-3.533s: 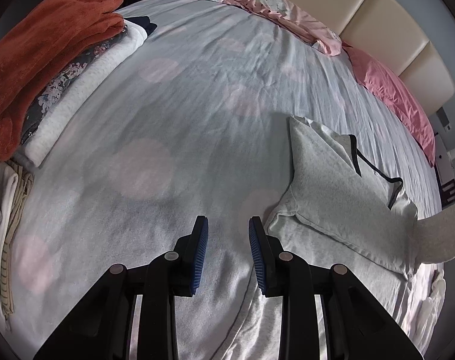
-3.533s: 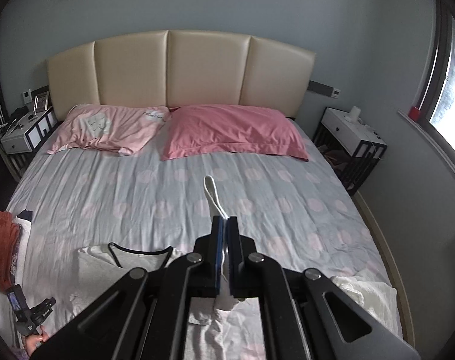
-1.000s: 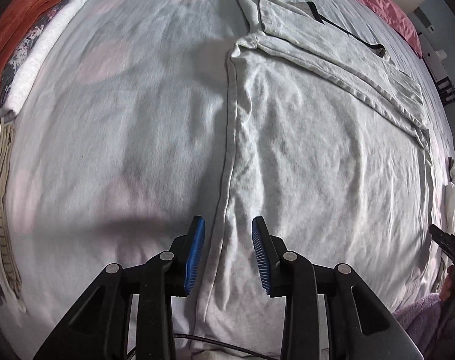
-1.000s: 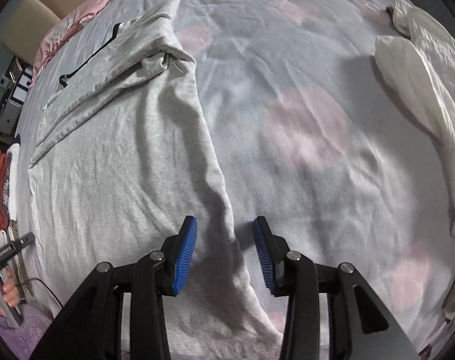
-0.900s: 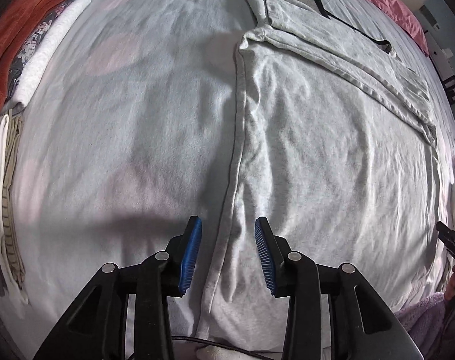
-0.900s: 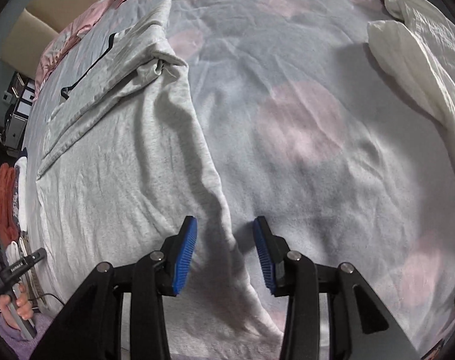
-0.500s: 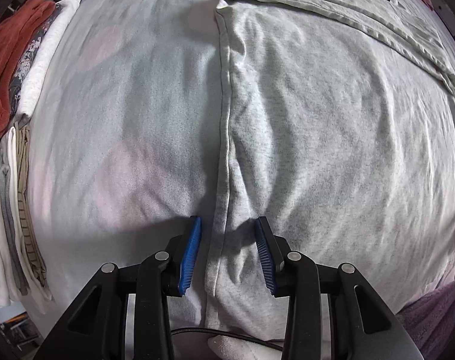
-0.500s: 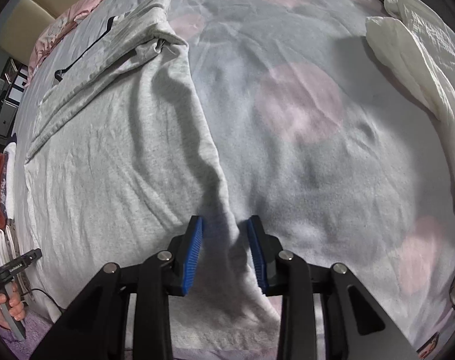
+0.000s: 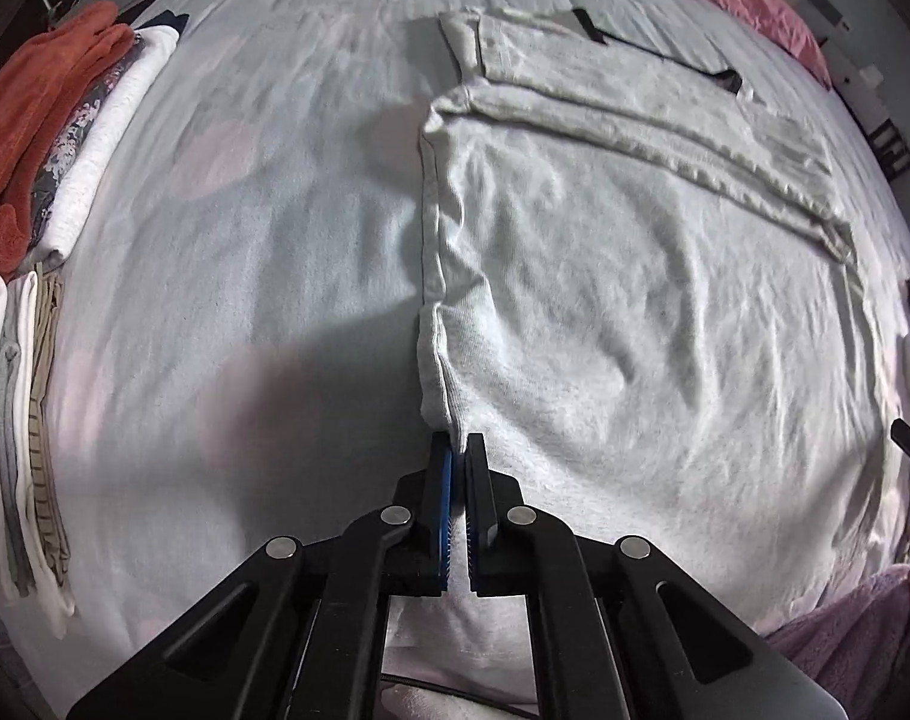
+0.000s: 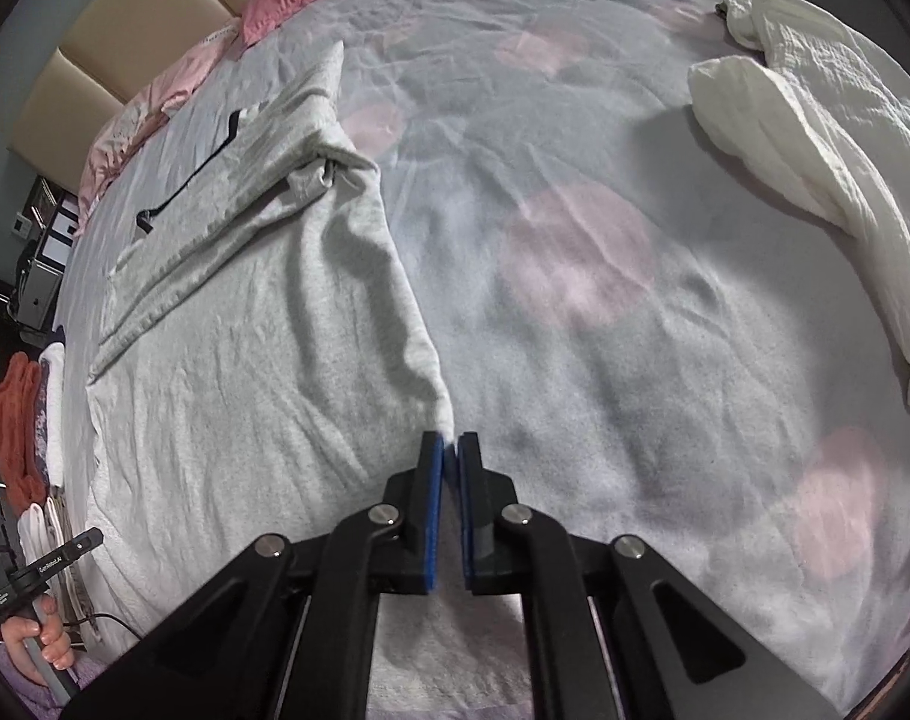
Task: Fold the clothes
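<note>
Near hem of the grey shirt (image 9: 634, 312) hidden behind both tools. Cut off at the right rim of the left wrist view: a black tip of the other tool, a sliver of purple sleeve (image 9: 844, 642). Cut off at the lower left of the right wrist view: a hand (image 10: 38, 639) around a grey handle, the tool above it only partly seen. Small lettering on that tool too blurred to read.

Grey shirt spread flat on the bed sheet (image 9: 263, 276), black-trimmed neckline at the far end, sleeves folded across the chest. Left gripper (image 9: 456, 450) clamped shut on the shirt's left side edge near the hem, cloth pulled up into a ridge at the blue pads. Right gripper (image 10: 450, 447) pinched shut on the opposite side edge, a peak of grey cloth rising into it.

Along the left side of the bed: folded pile (image 9: 53, 138) with a rust-orange towel on top, floral and white pieces under it; closer in, a second stack (image 9: 17, 420) of white, grey and striped pieces. Right of the shirt, well apart: crumpled white garment (image 10: 814, 138).

Pale grey sheet with faint pink dots. Pink pillows (image 10: 173, 78) at the head, beige padded headboard (image 10: 113, 24) behind, nightstand (image 10: 50, 228) beside it.
</note>
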Demonstrator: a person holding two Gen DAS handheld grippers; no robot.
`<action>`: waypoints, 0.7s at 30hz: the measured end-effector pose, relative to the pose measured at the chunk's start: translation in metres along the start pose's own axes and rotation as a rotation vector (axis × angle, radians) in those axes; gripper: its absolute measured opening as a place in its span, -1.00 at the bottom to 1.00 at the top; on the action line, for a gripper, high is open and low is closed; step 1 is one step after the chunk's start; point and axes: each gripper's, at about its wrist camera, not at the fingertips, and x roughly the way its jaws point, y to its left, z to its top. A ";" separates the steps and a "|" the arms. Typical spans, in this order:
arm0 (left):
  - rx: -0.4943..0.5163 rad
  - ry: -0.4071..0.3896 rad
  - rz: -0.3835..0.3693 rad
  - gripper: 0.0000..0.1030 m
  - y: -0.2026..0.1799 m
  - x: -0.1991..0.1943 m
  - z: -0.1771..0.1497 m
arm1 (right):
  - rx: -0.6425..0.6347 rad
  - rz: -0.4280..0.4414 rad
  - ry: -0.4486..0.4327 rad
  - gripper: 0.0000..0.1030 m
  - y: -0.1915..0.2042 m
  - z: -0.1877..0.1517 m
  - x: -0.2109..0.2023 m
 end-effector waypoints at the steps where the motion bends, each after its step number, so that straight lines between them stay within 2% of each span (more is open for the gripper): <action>1: -0.006 -0.029 -0.011 -0.93 0.001 -0.006 0.001 | 0.007 0.008 -0.027 -0.92 -0.002 0.002 -0.004; 4: -0.027 -0.105 -0.033 -0.93 0.010 -0.016 0.014 | 0.031 0.017 -0.088 -0.93 -0.009 0.014 -0.015; 7: -0.049 -0.156 -0.064 -0.93 0.013 -0.013 0.032 | 0.006 -0.023 -0.145 -0.94 -0.012 0.033 -0.015; 10: -0.056 -0.159 -0.069 -0.93 0.014 0.002 0.049 | -0.054 -0.047 -0.203 -0.95 -0.002 0.049 -0.015; 11: -0.056 -0.139 -0.070 -0.93 0.016 0.009 0.050 | -0.079 -0.035 -0.204 -0.95 0.004 0.054 -0.011; 15: -0.070 -0.071 -0.077 -0.92 0.022 0.029 0.053 | -0.108 0.071 -0.023 -0.89 0.013 0.050 0.019; 16: -0.072 -0.067 -0.085 -0.92 0.024 0.029 0.053 | -0.104 0.069 0.020 -0.85 0.012 0.045 0.025; 18: -0.067 -0.073 -0.101 -0.92 0.024 0.027 0.053 | -0.077 0.049 0.077 -0.36 0.007 0.037 0.034; 21: -0.060 -0.069 -0.098 -0.92 0.022 0.030 0.053 | -0.001 0.064 0.087 -0.23 -0.009 0.035 0.033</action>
